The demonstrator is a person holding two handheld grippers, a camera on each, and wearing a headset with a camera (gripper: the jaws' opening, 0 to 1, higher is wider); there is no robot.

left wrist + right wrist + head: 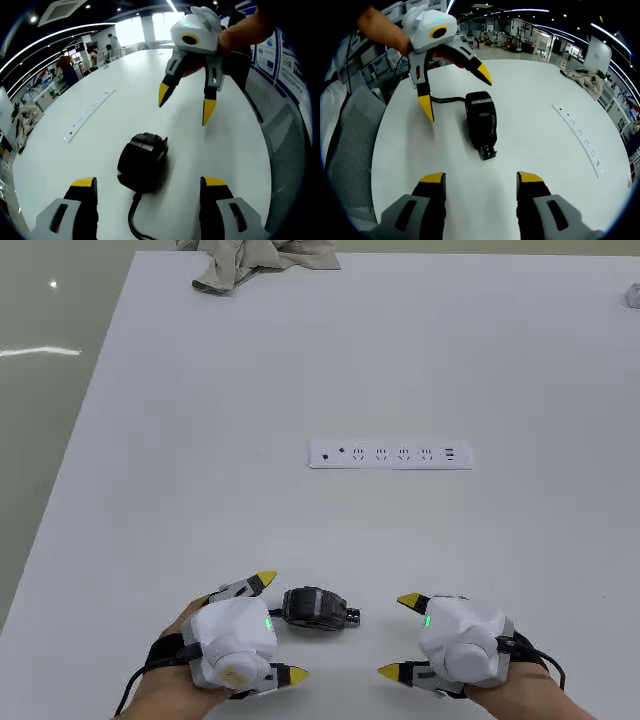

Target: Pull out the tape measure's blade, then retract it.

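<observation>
Lying on white table (200,440), black tape measure (315,608) between left gripper (281,626) and right gripper (399,636), both spread wide, holding nothing

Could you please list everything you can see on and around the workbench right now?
table: one, white, under everything.
tape measure: one, black, on the near part of the table, between the two grippers, blade in.
power strip: one, white, flat at the middle of the table.
cloth: one, beige, bunched at the far edge.
small crumpled thing: one, pale grey, far right edge; too small to identify.
left gripper: one, white with yellow tips, open, beside the tape measure.
right gripper: one, white with yellow tips, open, facing it.
hands: two, one holding each gripper.
</observation>
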